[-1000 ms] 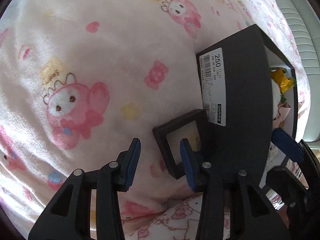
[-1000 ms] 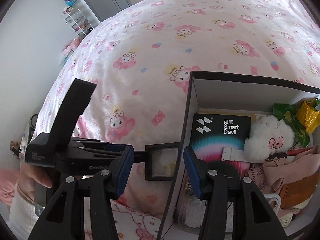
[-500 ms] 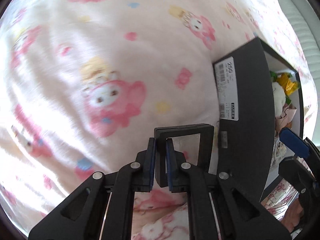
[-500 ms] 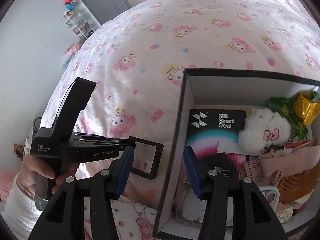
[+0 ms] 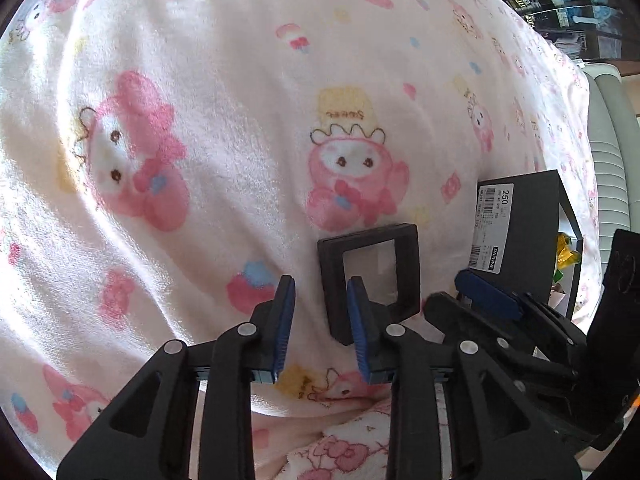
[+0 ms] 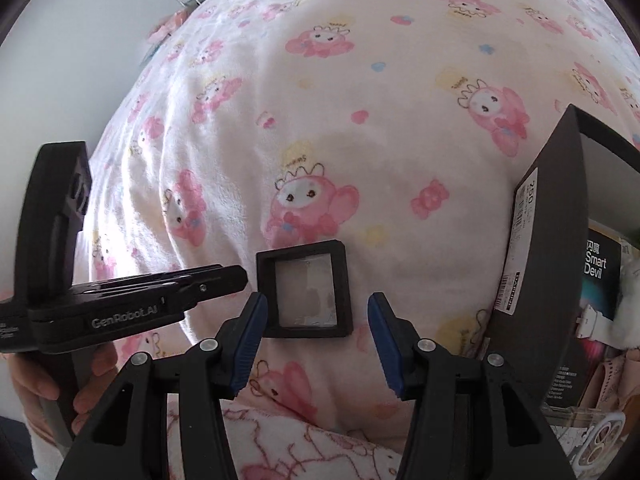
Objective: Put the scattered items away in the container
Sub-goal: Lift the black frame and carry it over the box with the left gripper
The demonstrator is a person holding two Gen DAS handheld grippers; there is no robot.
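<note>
A small black square frame box (image 5: 370,276) (image 6: 306,290) with a clear window lies flat on the pink blanket, left of the black shoe box (image 5: 520,232) (image 6: 536,248). My left gripper (image 5: 322,322) (image 6: 236,278) points down at the frame's left edge. Its jaws are opening and the pads do not press on the frame. My right gripper (image 6: 316,332) hangs open over the frame's near side, with a fingertip on either side of it. One of its blue pads (image 5: 486,294) shows in the left wrist view beside the shoe box.
The blanket (image 6: 360,80) with pink cartoon figures covers the bed. The shoe box holds a Smart Devil packet (image 6: 596,264), a white plush (image 6: 632,300) and other items. A hand (image 6: 44,384) grips the left tool. A pale padded edge (image 5: 612,160) runs along the right.
My left gripper was shut on the frame's edge and held it up; it has now let go, and the frame lies flat. My right gripper moved left from over the box to the frame.
</note>
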